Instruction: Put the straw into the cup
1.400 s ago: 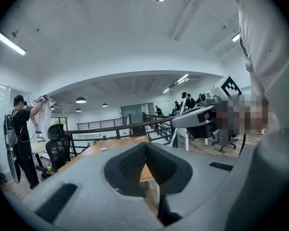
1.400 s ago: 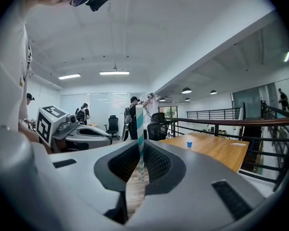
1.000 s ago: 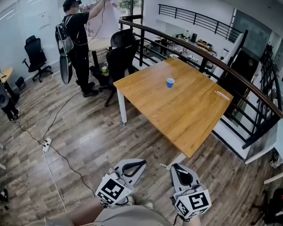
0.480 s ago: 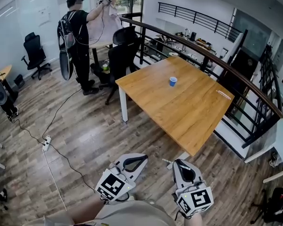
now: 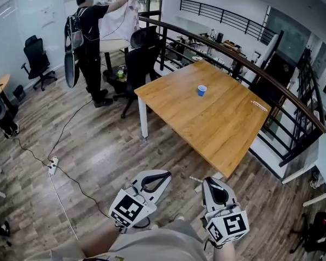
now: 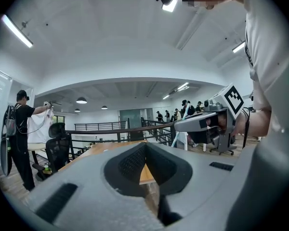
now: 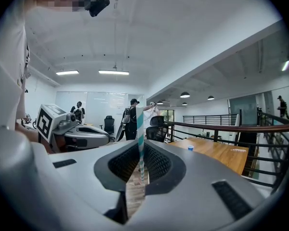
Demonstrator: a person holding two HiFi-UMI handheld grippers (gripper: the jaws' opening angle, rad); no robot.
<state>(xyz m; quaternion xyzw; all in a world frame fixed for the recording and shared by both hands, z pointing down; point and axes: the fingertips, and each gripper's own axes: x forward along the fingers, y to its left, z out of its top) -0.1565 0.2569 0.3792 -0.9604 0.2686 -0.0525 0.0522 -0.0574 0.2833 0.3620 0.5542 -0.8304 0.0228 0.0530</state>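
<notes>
A small blue cup (image 5: 201, 90) stands upright near the middle of the wooden table (image 5: 223, 129), far ahead of both grippers; it shows as a blue dot (image 7: 190, 148) in the right gripper view. My right gripper (image 5: 209, 182) (image 7: 136, 184) is shut on a teal-and-white striped straw (image 7: 140, 138), which stands upright between its pads. The straw's end pokes out leftward (image 5: 195, 179) in the head view. My left gripper (image 5: 164, 175) (image 6: 153, 192) is shut with nothing in it. Both hang over the floor, short of the table's near corner.
A packet of straws (image 5: 259, 106) lies at the table's right edge beside a dark railing (image 5: 271, 86). A person (image 5: 89, 42) stands at the back left holding up a cloth, near office chairs (image 5: 138, 58). A cable and power strip (image 5: 53, 165) lie on the floor.
The head view has drifted slightly and the table sits a little nearer. Both grippers stay low in frame with their holds unchanged. The person at the back has shifted.
</notes>
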